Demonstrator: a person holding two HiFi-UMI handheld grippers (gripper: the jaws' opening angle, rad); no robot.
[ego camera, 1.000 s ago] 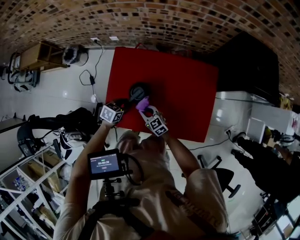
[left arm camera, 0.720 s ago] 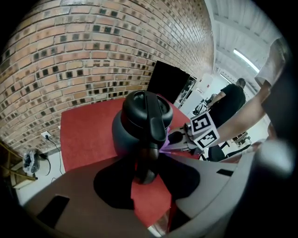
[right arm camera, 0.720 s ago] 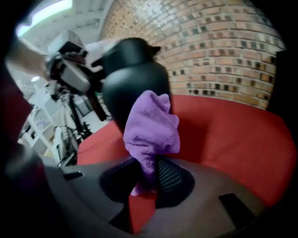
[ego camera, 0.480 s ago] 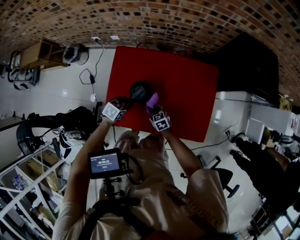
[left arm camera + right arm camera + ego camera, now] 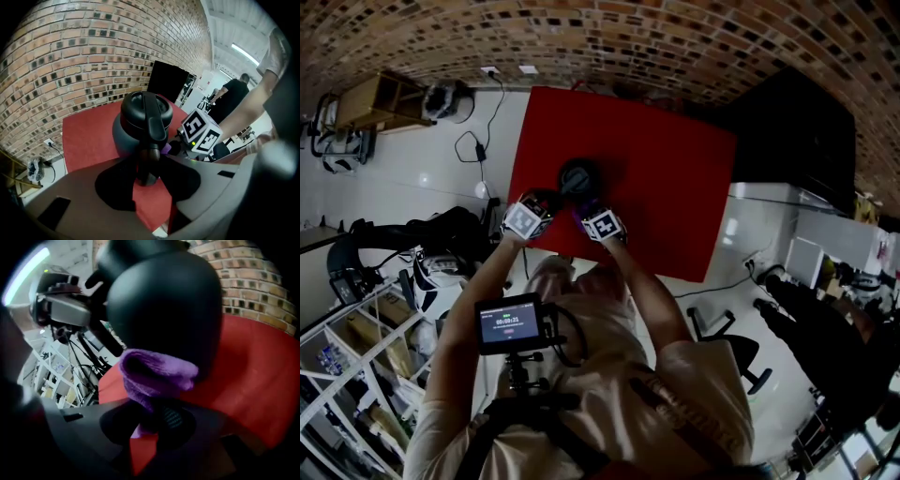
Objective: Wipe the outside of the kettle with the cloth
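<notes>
**Mostly, two holds that could slip**

Head view: the kettle (image 5: 578, 176) stands in the left half of the red table top (image 5: 675, 187). The left gripper (image 5: 547, 201) is at its near-left side and the right gripper (image 5: 585, 210) is just beside that, at the near-right. The two tools work close together, so they could knock each other. A sideways shove could also slide the kettle toward the table's near edge.

Left gripper view: the jaws have just been closing. The lower end of the handle (image 5: 151, 140) sits between them, and the pads appear to press on it. The hold is low on the handle, so a hard rub from the other side could twist the kettle in the jaws or tip it.

Right gripper view: the jaws pinch the purple cloth (image 5: 157, 373), and its bunched fold rests against the lower wall of the dark body. Only a little of the cloth seems nipped, so dragging could pull it free. The bare jaw tips might then scrape the wall. The fold is also small, so each pass would likely cover only a narrow band and leave patches unwiped.
</notes>
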